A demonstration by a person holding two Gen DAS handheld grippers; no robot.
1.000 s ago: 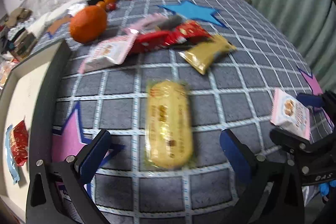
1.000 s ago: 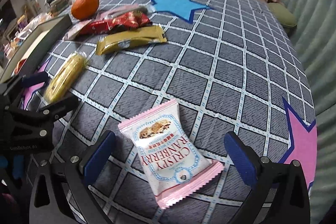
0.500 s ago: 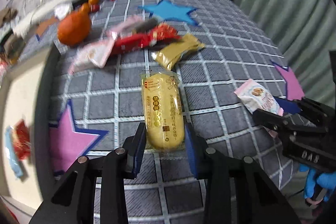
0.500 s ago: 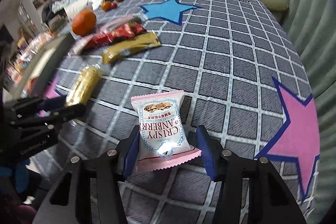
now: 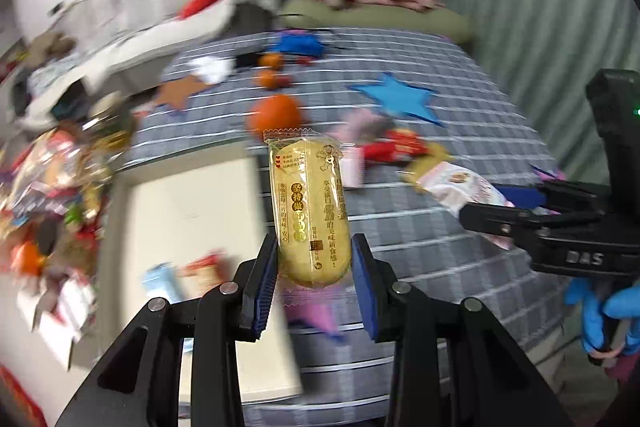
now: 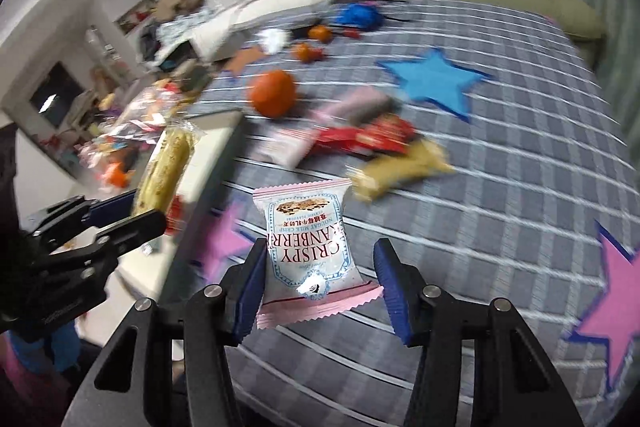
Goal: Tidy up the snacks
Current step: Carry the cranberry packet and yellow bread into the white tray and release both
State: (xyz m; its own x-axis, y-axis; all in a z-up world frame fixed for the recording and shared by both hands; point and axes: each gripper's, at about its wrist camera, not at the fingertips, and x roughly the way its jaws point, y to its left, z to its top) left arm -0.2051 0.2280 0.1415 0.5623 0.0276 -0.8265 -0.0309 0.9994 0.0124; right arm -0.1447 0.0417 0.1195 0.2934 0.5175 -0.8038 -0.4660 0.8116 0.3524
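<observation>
My left gripper [image 5: 314, 267] is shut on the lower end of a yellow cake packet [image 5: 308, 207], which stands upright above the blanket. My right gripper [image 6: 320, 279] is shut on a pink and white cranberry crisp packet [image 6: 308, 239], also lifted off the blanket. Each gripper shows in the other's view: the right gripper [image 5: 492, 205] with its pink packet [image 5: 452, 183] at the right, the left gripper [image 6: 144, 207] with the yellow packet [image 6: 168, 167] at the left. A cream tray [image 5: 192, 211] with a dark rim lies to the left below the left gripper.
In the tray lie a blue packet [image 5: 160, 275] and a red packet [image 5: 204, 267]. On the checked blanket [image 6: 500, 187] are an orange [image 6: 274, 93], red packets [image 6: 368, 137], a gold packet [image 6: 404, 167] and pink packets. A heap of snacks [image 5: 52, 179] lies left of the tray.
Both grippers went from wide open around their packets to shut on them. Both then rose with the packets, and the left view swung toward the tray.
</observation>
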